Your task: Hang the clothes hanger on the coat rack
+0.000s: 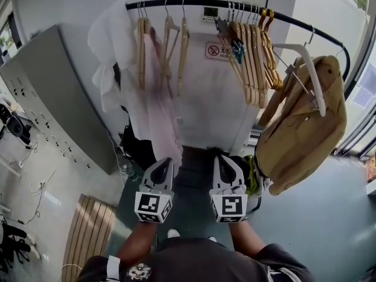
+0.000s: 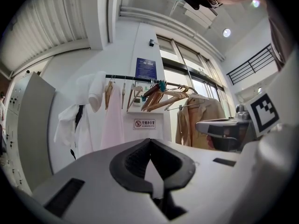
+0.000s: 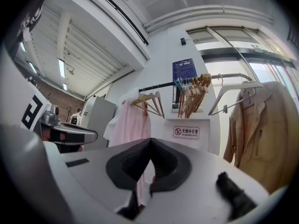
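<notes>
The coat rack's black rail (image 1: 194,3) runs across the top of the head view. A bunch of wooden hangers (image 1: 252,57) hangs on it right of centre, with a few more (image 1: 170,40) further left. A white hanger (image 1: 311,69) on the rail's right end carries a tan jacket (image 1: 305,128). My left gripper (image 1: 163,164) and right gripper (image 1: 226,160) are side by side low in the middle, well short of the rack. Both point toward it and both are shut with nothing between the jaws. The same hangers (image 3: 191,94) and jacket (image 3: 261,134) show in the right gripper view.
A pink garment (image 1: 157,98) and a white garment (image 1: 111,46) hang at the rail's left. A grey locker cabinet (image 1: 53,98) stands to the left, and a slatted wooden board (image 1: 91,228) lies on the floor. A white wall with a red sign (image 1: 214,51) is behind the rack.
</notes>
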A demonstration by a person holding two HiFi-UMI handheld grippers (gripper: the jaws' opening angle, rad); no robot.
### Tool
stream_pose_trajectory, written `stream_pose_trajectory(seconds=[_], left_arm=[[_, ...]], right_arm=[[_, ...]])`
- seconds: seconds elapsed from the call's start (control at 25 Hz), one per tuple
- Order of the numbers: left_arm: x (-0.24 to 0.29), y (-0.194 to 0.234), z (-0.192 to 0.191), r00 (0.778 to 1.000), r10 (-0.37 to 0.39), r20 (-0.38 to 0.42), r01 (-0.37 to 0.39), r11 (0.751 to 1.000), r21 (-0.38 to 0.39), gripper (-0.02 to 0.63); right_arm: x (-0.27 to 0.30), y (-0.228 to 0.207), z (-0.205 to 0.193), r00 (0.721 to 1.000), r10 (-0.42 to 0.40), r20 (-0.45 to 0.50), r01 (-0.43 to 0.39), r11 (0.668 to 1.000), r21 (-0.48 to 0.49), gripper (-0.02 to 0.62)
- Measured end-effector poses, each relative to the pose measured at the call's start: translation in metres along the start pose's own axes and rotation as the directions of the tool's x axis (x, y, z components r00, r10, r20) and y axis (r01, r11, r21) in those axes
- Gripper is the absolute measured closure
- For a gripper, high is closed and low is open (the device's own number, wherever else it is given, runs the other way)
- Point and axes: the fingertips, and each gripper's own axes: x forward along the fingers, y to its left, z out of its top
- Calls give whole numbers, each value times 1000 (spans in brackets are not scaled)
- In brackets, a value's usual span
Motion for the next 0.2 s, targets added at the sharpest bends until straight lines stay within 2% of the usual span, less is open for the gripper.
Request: stream_pose_trajectory(seconds=[0.2], left_arm=[[0,-1,-7,1000,4,-18,-4,1000,-9,597]], right_arm=[[-2,4,-10,1000,13,-16,-13,1000,5,580]])
